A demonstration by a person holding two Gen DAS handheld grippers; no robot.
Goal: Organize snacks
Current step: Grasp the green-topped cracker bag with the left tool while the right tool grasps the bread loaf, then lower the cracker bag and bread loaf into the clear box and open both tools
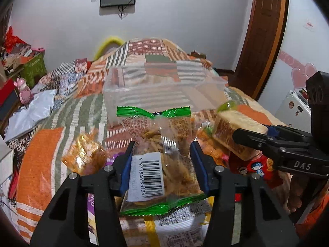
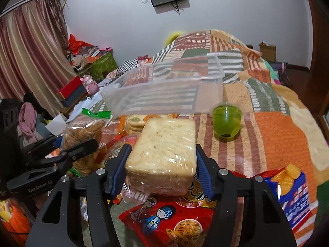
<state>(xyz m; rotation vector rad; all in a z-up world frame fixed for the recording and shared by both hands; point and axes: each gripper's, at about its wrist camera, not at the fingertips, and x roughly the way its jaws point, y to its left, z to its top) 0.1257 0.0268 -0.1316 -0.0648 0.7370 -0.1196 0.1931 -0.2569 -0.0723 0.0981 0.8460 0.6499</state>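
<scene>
A clear bag of thin fried sticks (image 1: 162, 154) with green crimped ends and a white barcode label stands lengthwise between blue pads, raised over the other packets. To its right a wrapped block of sliced bread (image 2: 164, 154), pale and crumbly on top, is held tilted under shiny film. Beyond both, an empty clear plastic bin (image 2: 164, 88) sits open on the patchwork bedspread. A small green jelly cup (image 2: 226, 123) lies just in front of the bin's right end. A red noodle packet (image 2: 168, 220) with cartoon figures lies flat under the bread, a blue crisp bag (image 2: 292, 191) to its right, a golden wrapped snack (image 1: 84, 154) to the left of the sticks
</scene>
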